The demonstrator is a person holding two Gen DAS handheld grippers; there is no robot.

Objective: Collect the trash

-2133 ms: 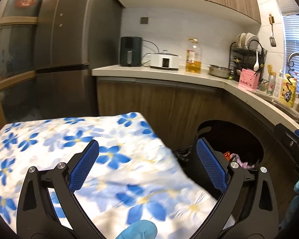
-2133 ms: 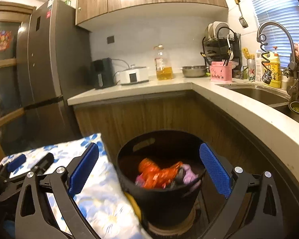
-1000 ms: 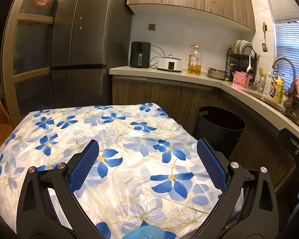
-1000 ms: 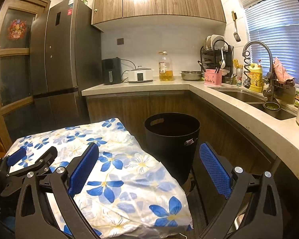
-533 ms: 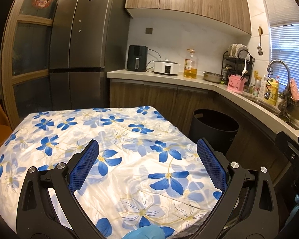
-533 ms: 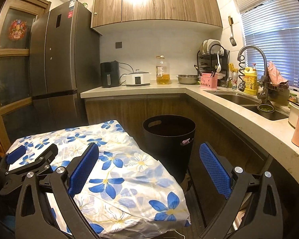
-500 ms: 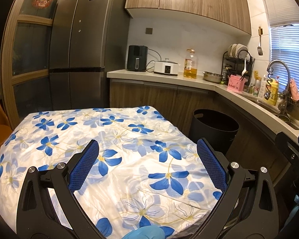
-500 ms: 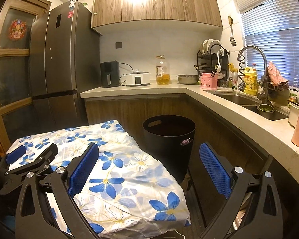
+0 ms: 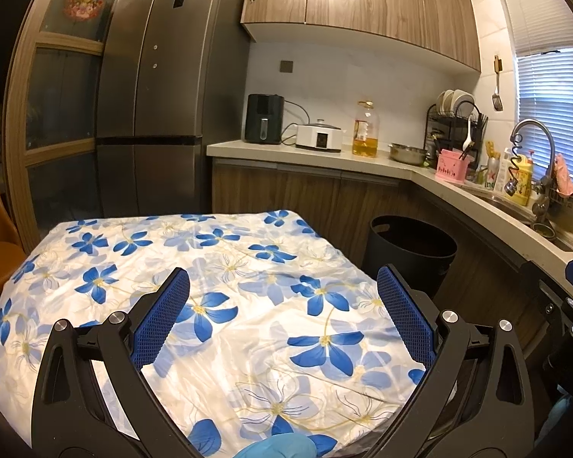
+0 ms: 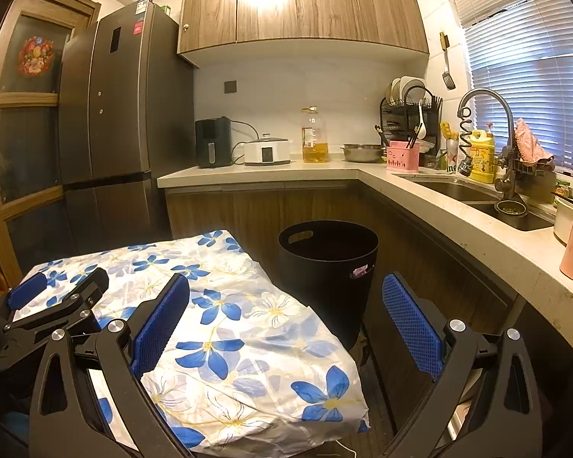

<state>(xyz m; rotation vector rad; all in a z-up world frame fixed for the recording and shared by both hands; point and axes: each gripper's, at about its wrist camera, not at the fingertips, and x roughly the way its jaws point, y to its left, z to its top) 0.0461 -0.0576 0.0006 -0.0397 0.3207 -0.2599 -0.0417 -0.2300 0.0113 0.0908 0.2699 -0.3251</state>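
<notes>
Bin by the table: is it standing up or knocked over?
Standing up. The bin sits on the floor, rim level, opening facing up.

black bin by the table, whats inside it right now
Only the dark upper inner wall of the bin shows from either view, with a handle slot near the rim. Its bottom is hidden by the front wall, so any trash inside cannot be seen.

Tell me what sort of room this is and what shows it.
A home kitchen, by all signs: a tall dark steel fridge beside a pale stone counter, a sink with a curved metal tap, and a black wire dish rack holding plates. A black round trash bin stands by the flower-print covered table.
</notes>
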